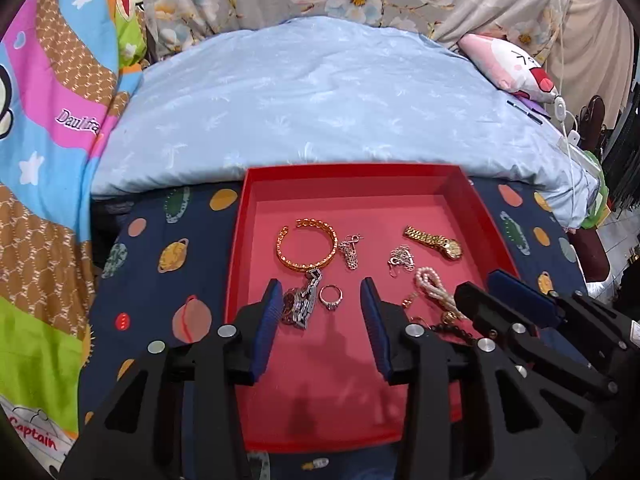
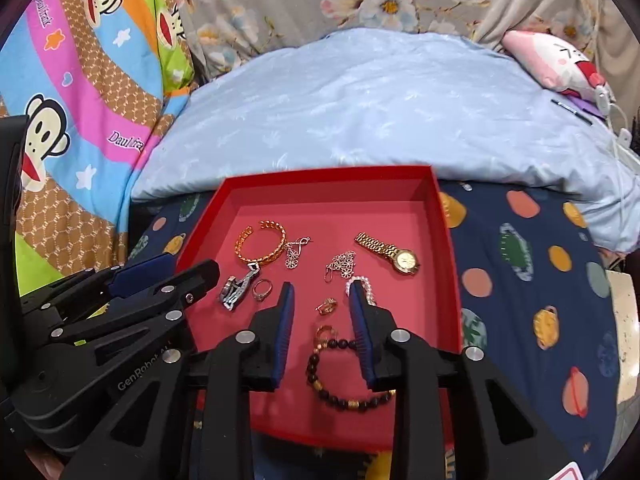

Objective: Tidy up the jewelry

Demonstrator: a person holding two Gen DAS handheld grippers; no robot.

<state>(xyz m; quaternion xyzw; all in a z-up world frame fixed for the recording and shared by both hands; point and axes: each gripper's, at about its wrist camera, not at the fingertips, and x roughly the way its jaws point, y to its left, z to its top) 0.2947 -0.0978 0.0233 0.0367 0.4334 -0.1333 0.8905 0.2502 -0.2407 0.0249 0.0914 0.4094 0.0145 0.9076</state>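
Observation:
A red tray (image 1: 256, 200) (image 2: 440, 216) holds several jewelry pieces. A gold bangle (image 1: 306, 244) (image 2: 262, 242), a gold watch (image 1: 434, 242) (image 2: 390, 254), a silver watch (image 1: 300, 298) (image 2: 236, 286), a ring (image 1: 331, 297) (image 2: 262, 290), silver chains (image 1: 400, 258) (image 2: 342, 264), pearls (image 1: 432, 284) and a dark bead bracelet (image 2: 344, 380) lie inside. My left gripper (image 1: 320, 292) is open, with the silver watch and ring between its fingers. My right gripper (image 2: 322, 294) is open over a small gold ring (image 2: 327, 305).
The tray sits on a navy planet-print cloth (image 1: 160, 264) (image 2: 540, 280). A pale blue duvet (image 1: 320, 100) lies behind it. A cartoon blanket (image 1: 48, 120) is at the left, a pink plush (image 1: 508, 64) at the back right.

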